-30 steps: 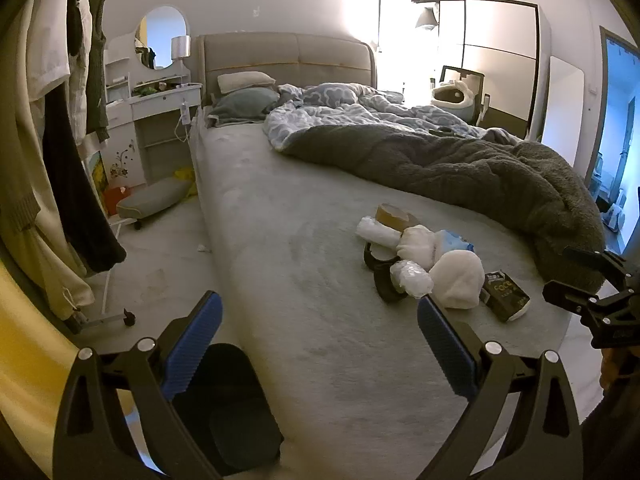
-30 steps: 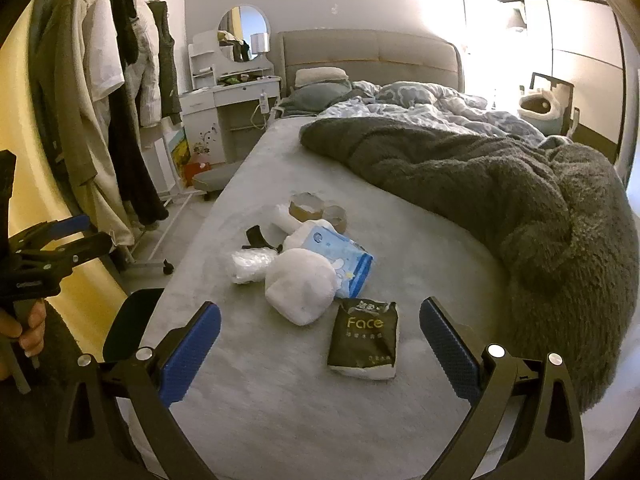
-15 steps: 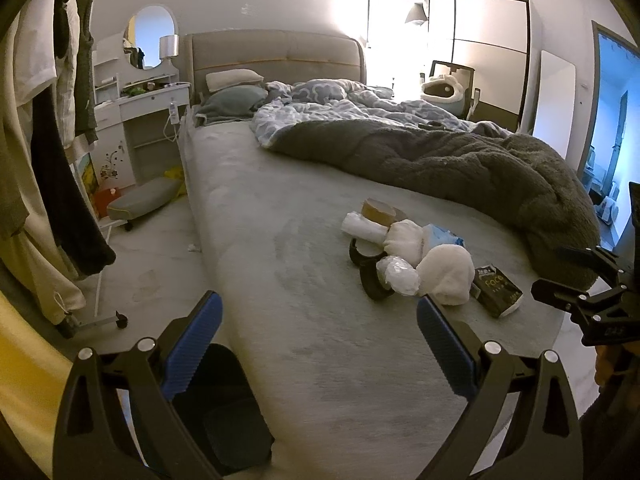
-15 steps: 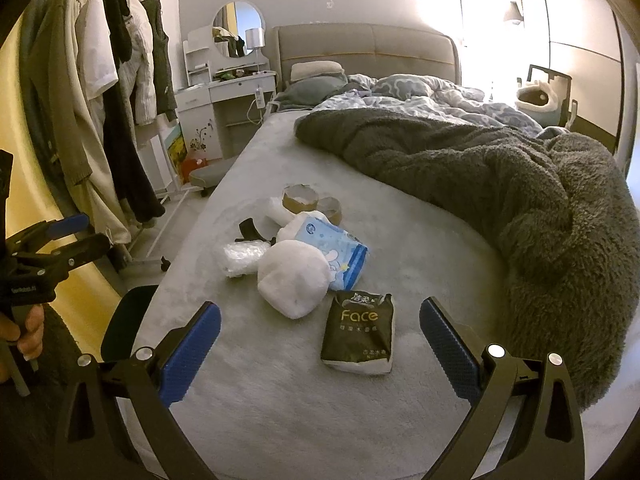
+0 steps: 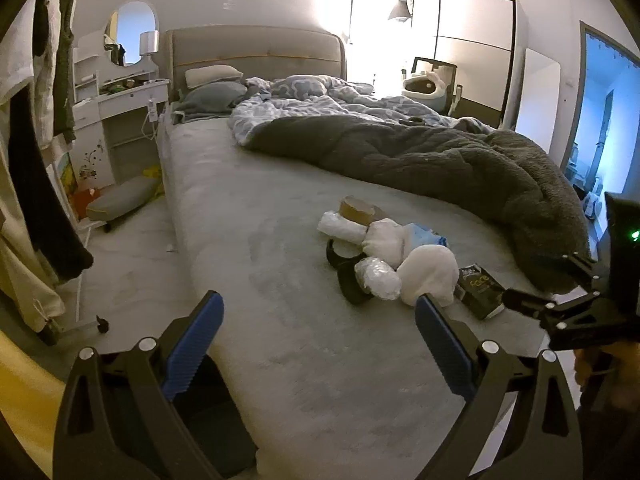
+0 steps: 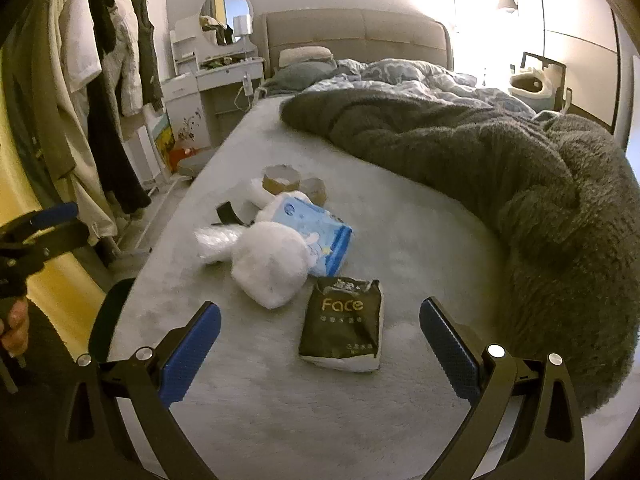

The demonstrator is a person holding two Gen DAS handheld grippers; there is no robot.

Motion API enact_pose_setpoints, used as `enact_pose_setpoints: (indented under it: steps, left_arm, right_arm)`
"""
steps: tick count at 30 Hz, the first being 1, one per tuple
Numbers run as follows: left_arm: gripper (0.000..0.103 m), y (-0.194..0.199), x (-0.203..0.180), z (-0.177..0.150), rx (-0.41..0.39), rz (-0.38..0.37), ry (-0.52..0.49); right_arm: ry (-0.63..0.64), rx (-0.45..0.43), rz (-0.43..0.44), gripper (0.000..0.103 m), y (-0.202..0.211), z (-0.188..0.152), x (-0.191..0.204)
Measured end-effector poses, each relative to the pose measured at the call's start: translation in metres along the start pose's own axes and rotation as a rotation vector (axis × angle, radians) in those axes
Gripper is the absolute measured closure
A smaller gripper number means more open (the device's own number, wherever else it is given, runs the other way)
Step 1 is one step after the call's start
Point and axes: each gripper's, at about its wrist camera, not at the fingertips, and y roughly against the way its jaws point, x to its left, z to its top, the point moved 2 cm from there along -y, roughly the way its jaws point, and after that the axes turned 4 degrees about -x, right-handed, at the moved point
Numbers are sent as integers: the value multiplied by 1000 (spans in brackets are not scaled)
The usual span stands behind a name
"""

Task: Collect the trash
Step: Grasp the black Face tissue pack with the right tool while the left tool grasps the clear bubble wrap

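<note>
Right wrist view: right tool (image 6: 320,340) spread wide, holding nothing, hovering over the foot edge of the bed (image 6: 400,216). The dark "Face" packet (image 6: 344,328) lies flat between its blue pads, nearest item, apart from them. Left tool (image 5: 316,336) also wide and empty, over the foot-left corner of the bed; a dark bin (image 5: 208,432) sits on the floor below it, partly hidden by the tool.

Trash cluster lies on the bare mattress near the foot edge: white wad (image 6: 272,272) touching the blue tissue pack (image 6: 316,236), crinkled clear plastic (image 6: 218,242) beside it, two cardboard tape cores (image 6: 282,178) behind, a black strap-like item (image 6: 228,213) partly hidden.

Judgement: step in hand is approach to a first pick. Packet is thin and flat on soft bedding, so lower the pads astride its short sides, press slightly into the mattress, then close; slipping off the smooth film seems the likely fault. The wad is probably the easier grasp.

Surroundings: grey fleece blanket (image 6: 520,184) heaped along the right side, close to the packet; could snag the right pad. Clothes rack (image 6: 104,80) on the left, well apart.
</note>
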Motion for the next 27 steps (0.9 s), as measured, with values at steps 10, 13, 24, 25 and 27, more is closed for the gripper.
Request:
enact_pose_setpoints:
  steps: [10,13,24,25,27]
  left_arm:
    - [12,-24,-19,3,23,-52,-46]
    - [14,-34,-25,3,33,-63,-68]
    - [20,-68,-42,-3,90,-100,-108]
    - [21,-71,-43,-3,93,-102,-108]
    - [23,-75,-45,-3,98,-103,-108]
  right_arm:
    - [-43,55,-17,3,-20,-13,-15]
    - [-50,60,-16,3,-24,-14,-18]
    - [-74,74,-12,5,-33,-17,-26]
    - [-76,77,-11,5,-33,-18,-26]
    - [-78,85,-11,8,-36,-19,-27]
